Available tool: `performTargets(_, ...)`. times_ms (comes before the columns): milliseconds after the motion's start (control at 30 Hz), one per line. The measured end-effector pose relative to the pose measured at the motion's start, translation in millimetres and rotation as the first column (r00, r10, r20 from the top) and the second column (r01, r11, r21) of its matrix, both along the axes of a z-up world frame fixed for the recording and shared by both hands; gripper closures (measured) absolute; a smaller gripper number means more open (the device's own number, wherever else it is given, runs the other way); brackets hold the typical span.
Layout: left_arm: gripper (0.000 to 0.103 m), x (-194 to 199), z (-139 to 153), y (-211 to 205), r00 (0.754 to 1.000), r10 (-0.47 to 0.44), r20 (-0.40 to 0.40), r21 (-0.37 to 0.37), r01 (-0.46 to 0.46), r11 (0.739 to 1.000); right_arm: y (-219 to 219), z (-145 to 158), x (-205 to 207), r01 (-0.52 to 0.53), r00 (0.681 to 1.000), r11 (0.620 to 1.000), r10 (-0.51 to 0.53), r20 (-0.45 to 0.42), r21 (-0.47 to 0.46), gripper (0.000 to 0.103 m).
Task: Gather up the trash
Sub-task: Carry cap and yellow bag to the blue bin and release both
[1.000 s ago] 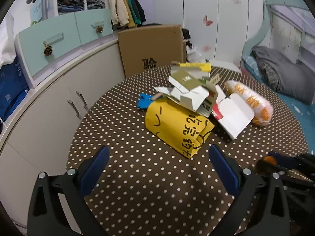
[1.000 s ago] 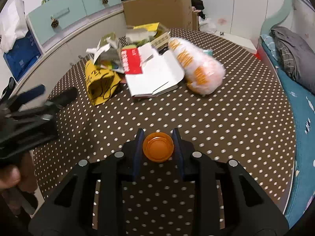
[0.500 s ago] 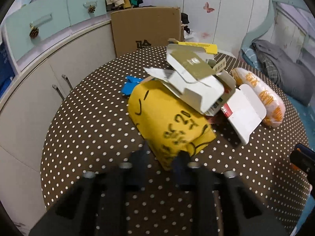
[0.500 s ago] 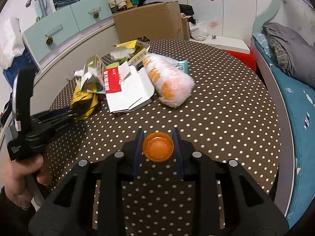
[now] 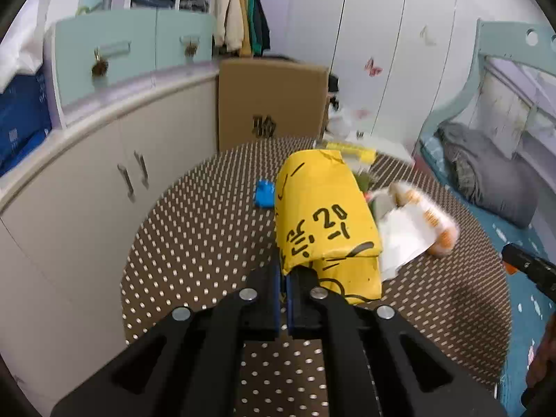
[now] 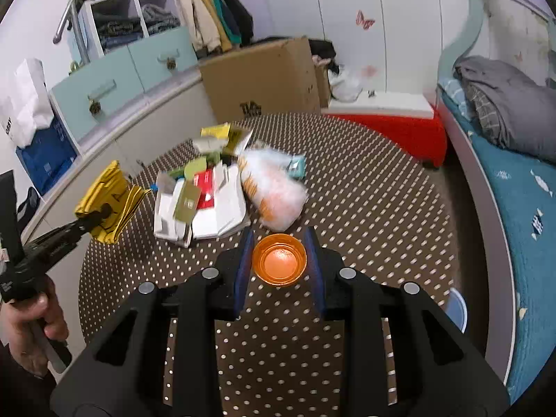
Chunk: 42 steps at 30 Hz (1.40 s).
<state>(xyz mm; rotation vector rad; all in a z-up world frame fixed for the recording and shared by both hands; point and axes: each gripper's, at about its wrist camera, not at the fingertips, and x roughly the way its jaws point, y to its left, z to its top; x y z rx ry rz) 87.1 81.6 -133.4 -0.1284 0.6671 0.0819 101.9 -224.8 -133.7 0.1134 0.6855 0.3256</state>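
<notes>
1. Gone from the pile is the yellow bag [image 5: 323, 222]: a second ago it lay flat on the polka-dot bench [image 5: 194, 229] under a folded carton, with the left claw [image 5: 285, 288] spread wide in front of it. Now that claw's jaws have just been closing and sit pinched on the bag's near edge, and the bag hangs off the surface.

2. From the right wrist view the same bag [image 6: 107, 205] dangles clear of the bench beside the pile, with the person's hand [image 6: 33, 326] gripping the tool's handle below.

3. Right claw [image 6: 279, 260] hasn't changed its grip at all: narrow, clamped on an orange bottle cap [image 6: 279, 260], open side facing the camera.

4. What's left on the bench: the white cartons [image 6: 205, 208] with a red label, the orange-printed plastic bag [image 6: 274, 191] just beside them, a yellow box [image 6: 217, 132] at the far end, and a small blue scrap [image 5: 264, 193] near where the bag lay.

5. Step in hand, as I read it: carry-off. Both claws are loaded, so collecting is paused until they unload.

6. Next move calls for a bin or sack, and none shows clearly here. The bag is thin and floppy, held by one edge only, so a steady carry matters or it could slip free.
</notes>
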Motion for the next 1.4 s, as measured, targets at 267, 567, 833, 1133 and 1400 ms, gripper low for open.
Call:
performTargets(267, 0.101, -1, 58, -55, 0.985, -0.120, 0.123, -0.003, 0.121, 0.993, -70, 22, 1, 0.101, 0.992, 0.994, -0.104, 0.068, 0.042, 0.073)
performTargets(567, 0.101, 38, 50, -179, 0.929, -0.360, 0.085, -0.022, 0.363, 0.932, -223, -66, 40, 0.372, 0.922, 0.920, -0.350, -0.168, 0.123, 0.074)
performTargets(833, 0.101, 68, 18, -259, 0.873, -0.487, -0.013, -0.007, 0.487, 0.874, -294, -188, 70, 0.493, 0.816, 0.862, -0.411, -0.406, 0.120, 0.073)
performTargets(1133, 0.101, 91, -16, -327, 0.816, -0.568, -0.107, 0.013, 0.573, 0.820, -336, -249, 80, 0.581, 0.739, 0.801, -0.447, -0.504, 0.141, 0.029)
performTargets(1400, 0.100, 104, -48, -397, 0.728, -0.655, -0.202, 0.007, 0.670, 0.742, -368, -221, 39, 0.642, 0.731, 0.743, -0.518, -0.443, 0.190, 0.029)
